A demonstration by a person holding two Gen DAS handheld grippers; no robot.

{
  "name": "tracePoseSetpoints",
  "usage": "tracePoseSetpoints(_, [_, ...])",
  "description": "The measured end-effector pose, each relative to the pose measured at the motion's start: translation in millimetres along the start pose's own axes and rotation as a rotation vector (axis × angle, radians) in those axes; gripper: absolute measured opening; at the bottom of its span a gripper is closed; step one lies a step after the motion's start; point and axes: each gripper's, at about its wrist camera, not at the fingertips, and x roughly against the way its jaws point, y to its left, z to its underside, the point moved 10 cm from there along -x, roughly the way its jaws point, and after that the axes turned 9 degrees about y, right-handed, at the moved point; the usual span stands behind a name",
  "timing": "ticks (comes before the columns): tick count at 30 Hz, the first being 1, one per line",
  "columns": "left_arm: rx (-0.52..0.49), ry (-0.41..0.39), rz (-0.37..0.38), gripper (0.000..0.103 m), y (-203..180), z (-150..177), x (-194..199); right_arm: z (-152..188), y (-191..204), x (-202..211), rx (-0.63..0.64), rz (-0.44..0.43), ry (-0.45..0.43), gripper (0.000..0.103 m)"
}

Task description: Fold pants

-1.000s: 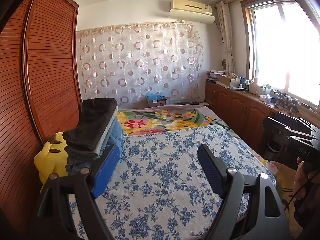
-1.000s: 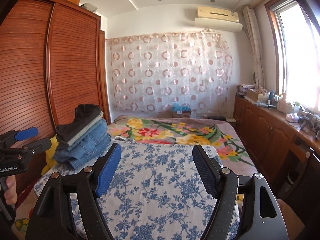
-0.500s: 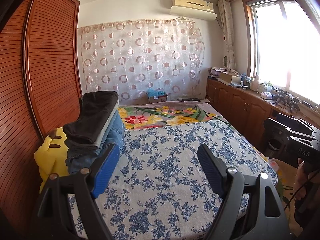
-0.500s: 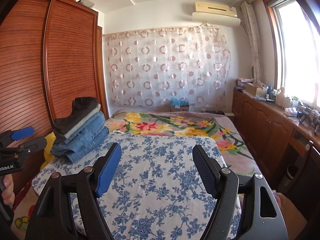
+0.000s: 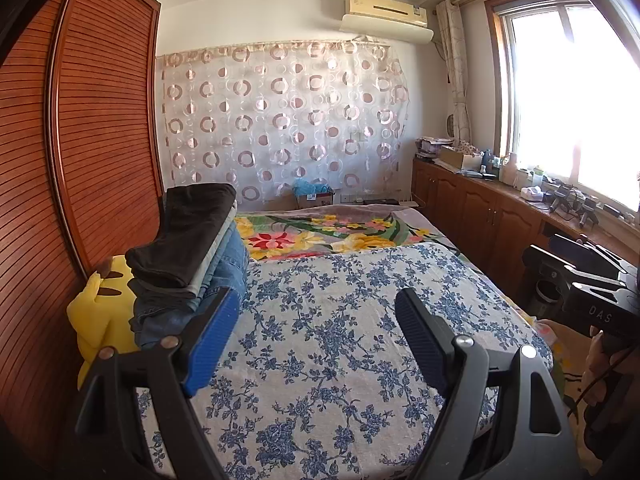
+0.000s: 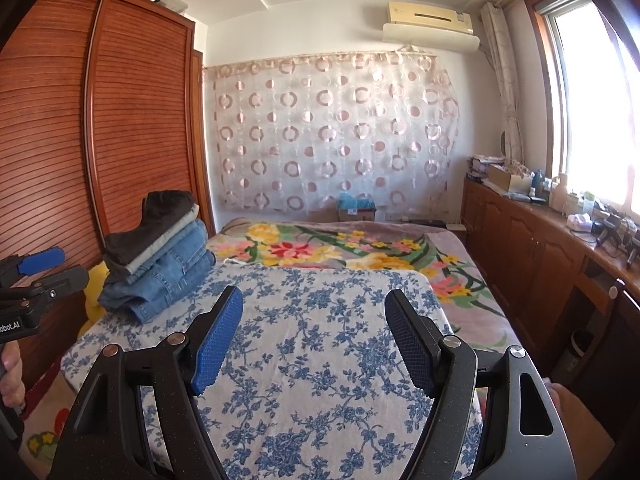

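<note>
A stack of folded pants (image 5: pixel 188 248), dark ones on top of light grey ones and blue jeans, rests on the left side of the bed; the right wrist view also shows the stack (image 6: pixel 160 256). My left gripper (image 5: pixel 316 300) hovers open over the blue floral cloth (image 5: pixel 340 340), just right of the stack, with nothing between its pads. My right gripper (image 6: pixel 314 300) is open too, above the same cloth (image 6: pixel 320 340) and empty. Each view catches the other gripper at its edge: the right gripper (image 5: pixel 592 280) and the left gripper (image 6: pixel 36 276).
A yellow plush toy (image 5: pixel 104 312) lies between the stack and the slatted wooden wardrobe (image 5: pixel 80 160). A flowered blanket (image 6: pixel 340 248) covers the bed's far half. Wooden cabinets with clutter (image 6: pixel 560 240) run under the window at the right.
Both grippers have drawn back slightly from the bed, the right one a bit more, so the bed's near corner now shows. Both stay open and empty.
</note>
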Motion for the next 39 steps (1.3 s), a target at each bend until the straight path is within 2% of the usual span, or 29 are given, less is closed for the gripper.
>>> tracePoseSetpoints(39, [-0.001,-0.009,0.005,0.081,-1.7,-1.0,4.7,1.2,2.8,0.6,0.001,0.000,-0.003,0.075])
